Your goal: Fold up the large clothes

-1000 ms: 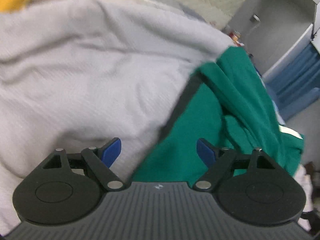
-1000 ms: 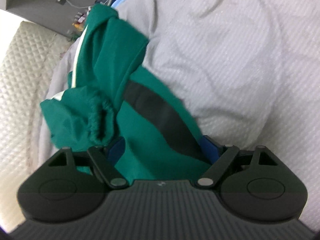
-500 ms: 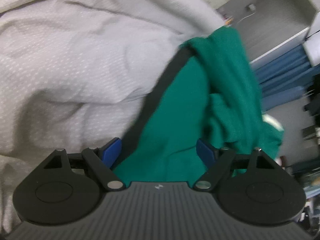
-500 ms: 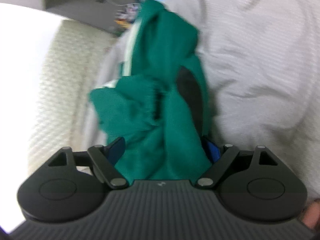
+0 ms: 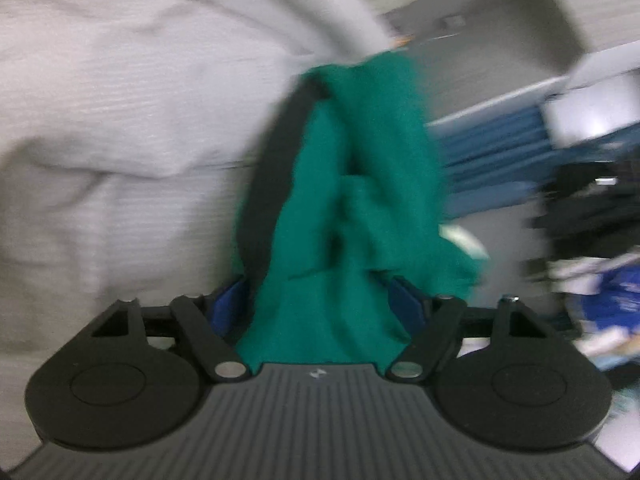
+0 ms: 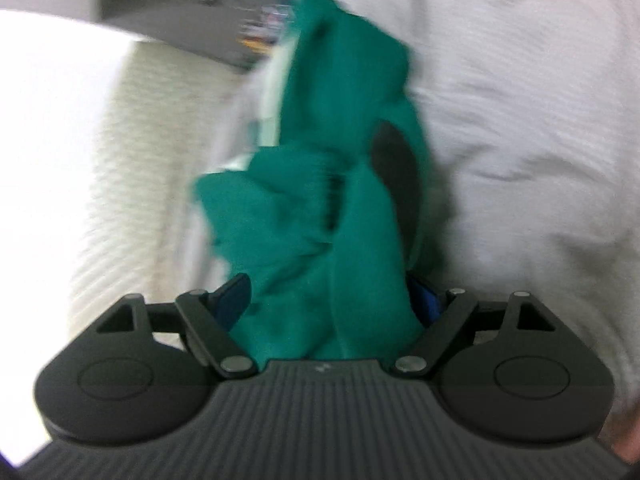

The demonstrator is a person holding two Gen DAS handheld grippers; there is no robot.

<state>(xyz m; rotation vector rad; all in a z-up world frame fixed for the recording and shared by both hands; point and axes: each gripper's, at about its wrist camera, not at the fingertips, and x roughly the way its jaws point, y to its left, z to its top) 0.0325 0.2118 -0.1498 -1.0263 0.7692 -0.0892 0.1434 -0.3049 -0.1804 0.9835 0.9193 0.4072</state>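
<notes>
A green garment [image 5: 360, 208] with a black stripe is bunched up and raised in front of the grey bedspread [image 5: 120, 120]. In the left wrist view it fills the gap of my left gripper [image 5: 320, 304]. Those jaws are closing, and the blue pads [image 5: 230, 300] stand wide at the cloth's sides. In the right wrist view the same green garment [image 6: 320, 220] lies heaped between the wide jaws of my right gripper [image 6: 332, 300], partly covering the right pad. I see no firm pinch on either side. Both views are blurred.
The grey bedspread [image 6: 520, 120] covers the bed. A quilted cream cover [image 6: 140, 160] lies at the left of the right wrist view. A grey cabinet [image 5: 500, 20], blue drawers [image 5: 492, 140] and dark clutter [image 5: 592, 208] stand beyond the bed.
The garment has gathered from a flatter spread into a tall bunch between both pairs of jaws. Both cameras have swung, and the left view now shows more of the room on the right.
</notes>
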